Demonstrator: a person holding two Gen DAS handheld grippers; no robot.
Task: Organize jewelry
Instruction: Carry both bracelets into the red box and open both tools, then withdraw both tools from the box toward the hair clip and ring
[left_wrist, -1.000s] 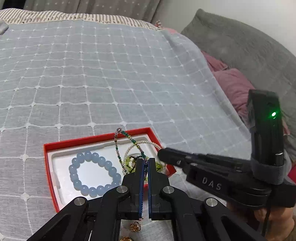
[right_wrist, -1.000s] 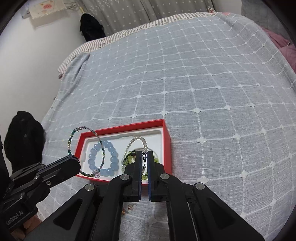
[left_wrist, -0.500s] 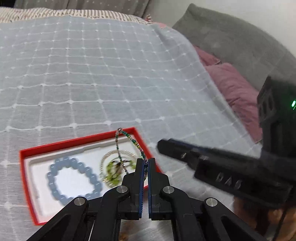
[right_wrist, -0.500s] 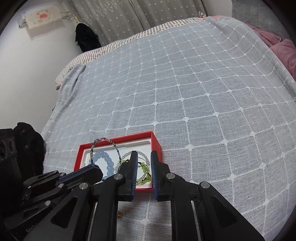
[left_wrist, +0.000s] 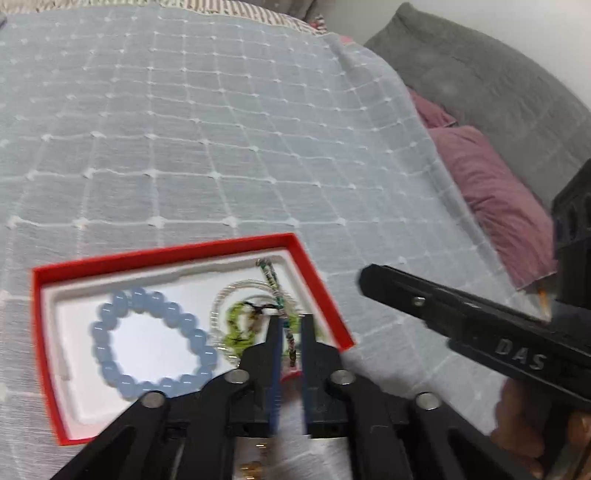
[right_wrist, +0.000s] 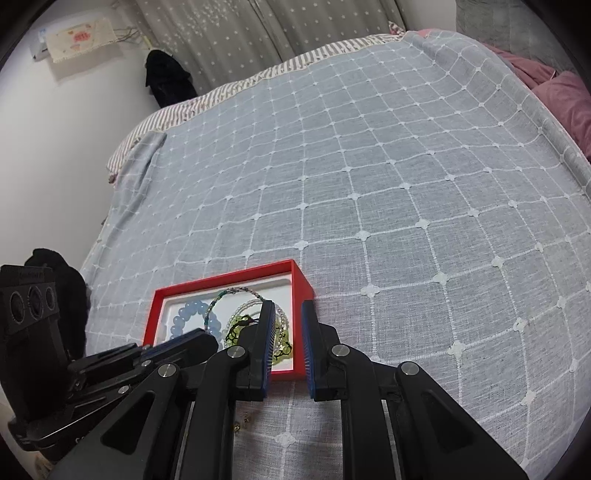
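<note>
**Beads in a red box, two claws above it**

Claws come nearest: two black, hard-plastic grippers with blue ribbed pads. The left gripper (left_wrist: 290, 332) has its jaws parted by a narrow gap, and a thin multicoloured seed-bead strand (left_wrist: 277, 291) runs up through that gap; whether the pads actually touch it is lost to blur. The right gripper (right_wrist: 287, 328) stands with its jaws apart and nothing between them, hovering over the box's near right corner.

On the cover just before the box's near edge lie a few small gold pieces (right_wrist: 240, 424), too small to make out.

The box (left_wrist: 177, 251) is a shallow red rectangle with a smooth white moulded liner. Four bracelets are in or over it. One ring of large round pale-blue beads (left_wrist: 110, 321), glossy and translucent, lies flat in the left half. In the right half lie a loop of tiny clear beads (left_wrist: 229, 295) and, inside that loop, a knot of lime-green beads (left_wrist: 236, 328) on black cord. The seed-bead strand crosses over these two toward the far right corner.

Beyond the box, the bed cover (right_wrist: 369, 184) spreads pale blue, woven with a white grid and small raised knots at the crossings. At its far right edge sit one mauve pillow (left_wrist: 491, 195) and one grey cushion (left_wrist: 480, 74), both soft and creased.
</note>
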